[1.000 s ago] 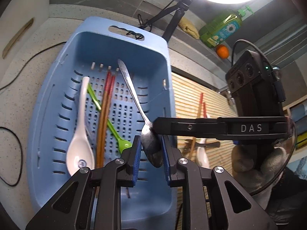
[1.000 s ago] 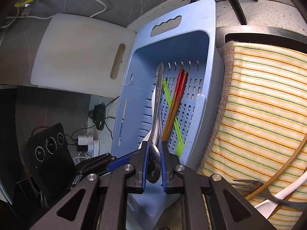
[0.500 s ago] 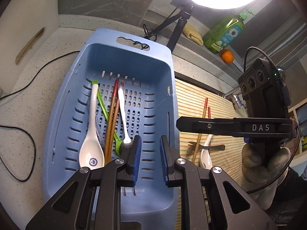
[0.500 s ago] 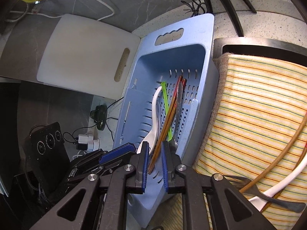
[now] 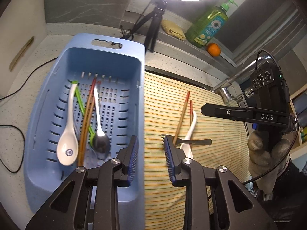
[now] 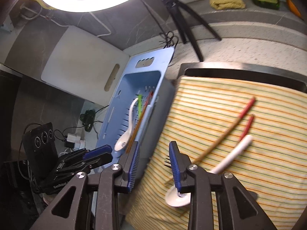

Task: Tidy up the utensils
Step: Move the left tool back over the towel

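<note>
A blue slotted basket (image 5: 107, 59) holds a metal spoon (image 5: 99, 140), a white ceramic spoon (image 5: 67, 147), a green fork (image 5: 80, 103) and brown chopsticks (image 5: 86, 118). My left gripper (image 5: 150, 153) hangs over the basket's right rim, its jaws opening with nothing between them. On the striped cloth (image 5: 163, 99) lie red-tipped chopsticks (image 5: 182, 117), a white spoon (image 5: 191, 126) and a dark fork (image 5: 199, 141). My right gripper (image 6: 153, 153), in a gloved hand, is over the cloth's left edge; its jaws are opening, also empty. The white spoon (image 6: 234, 153) lies just beyond it.
A tripod (image 5: 153, 25) under a ring light stands behind the basket. A green soap bottle (image 5: 209, 25), an orange (image 5: 213, 49) and a yellow sponge (image 5: 172, 29) sit on the back ledge. A faucet (image 5: 224, 92) is at the right, a white cutting board (image 6: 76, 63) at the left, and cables (image 5: 11, 134) lie on the counter.
A second ago both grippers were shut on the metal spoon; it now lies in the basket. Both have risen, shifted right toward the cloth, and opened wider.
</note>
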Motion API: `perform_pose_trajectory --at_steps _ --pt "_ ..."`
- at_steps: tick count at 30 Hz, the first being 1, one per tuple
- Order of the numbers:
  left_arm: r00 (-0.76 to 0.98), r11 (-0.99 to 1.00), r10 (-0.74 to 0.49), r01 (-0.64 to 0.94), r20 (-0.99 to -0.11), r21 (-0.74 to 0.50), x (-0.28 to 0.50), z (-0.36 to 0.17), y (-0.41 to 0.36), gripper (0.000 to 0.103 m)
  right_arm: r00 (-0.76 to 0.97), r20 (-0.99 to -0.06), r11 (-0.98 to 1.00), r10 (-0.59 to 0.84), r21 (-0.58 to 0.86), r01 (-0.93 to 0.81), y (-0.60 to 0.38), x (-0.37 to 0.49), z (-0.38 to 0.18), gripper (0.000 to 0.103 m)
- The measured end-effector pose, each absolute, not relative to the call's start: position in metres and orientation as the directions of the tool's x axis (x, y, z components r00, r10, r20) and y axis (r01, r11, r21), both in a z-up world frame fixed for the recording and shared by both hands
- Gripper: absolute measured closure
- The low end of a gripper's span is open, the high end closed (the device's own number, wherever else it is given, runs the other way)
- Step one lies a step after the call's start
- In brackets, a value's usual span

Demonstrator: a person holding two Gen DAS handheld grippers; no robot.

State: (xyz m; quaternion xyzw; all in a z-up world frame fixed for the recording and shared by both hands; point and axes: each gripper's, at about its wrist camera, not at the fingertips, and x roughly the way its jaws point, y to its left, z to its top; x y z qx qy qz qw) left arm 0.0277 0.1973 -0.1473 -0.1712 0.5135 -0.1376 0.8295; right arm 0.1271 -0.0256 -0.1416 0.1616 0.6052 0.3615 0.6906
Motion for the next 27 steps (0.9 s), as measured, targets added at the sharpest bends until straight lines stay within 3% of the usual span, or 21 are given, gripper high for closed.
perform_pose_trajectory --at_steps 4,9,12,15,27 --pt "0.421 0.900 -0.418 0.075 -0.805 -0.429 0.024 -0.148 0.178 0.076 0.040 -0.718 0.693 0.695 0.654 -0.303 -0.049 0.124 -0.141 0.065" --pt "0.400 0.901 -0.426 0.104 -0.812 -0.422 0.017 -0.149 0.151 0.075 0.092 -0.724 0.719 0.683 0.645 -0.261 -0.083 0.122 -0.149 0.065" --pt "0.387 0.907 -0.418 0.120 -0.822 -0.404 0.012 -0.151 0.134 0.068 0.129 -0.727 0.732 0.674 0.635 -0.245 -0.099 0.121 -0.152 0.065" --pt "0.372 0.904 -0.426 0.138 -0.825 -0.405 0.008 -0.152 0.121 0.068 0.145 -0.726 0.736 0.672 0.634 -0.238 -0.114 0.118 -0.153 0.065" --pt "0.327 0.909 -0.417 0.170 -0.848 -0.382 0.015 -0.160 0.101 0.068 0.053 -0.748 0.742 0.662 0.645 -0.182 -0.141 0.099 -0.173 0.065"
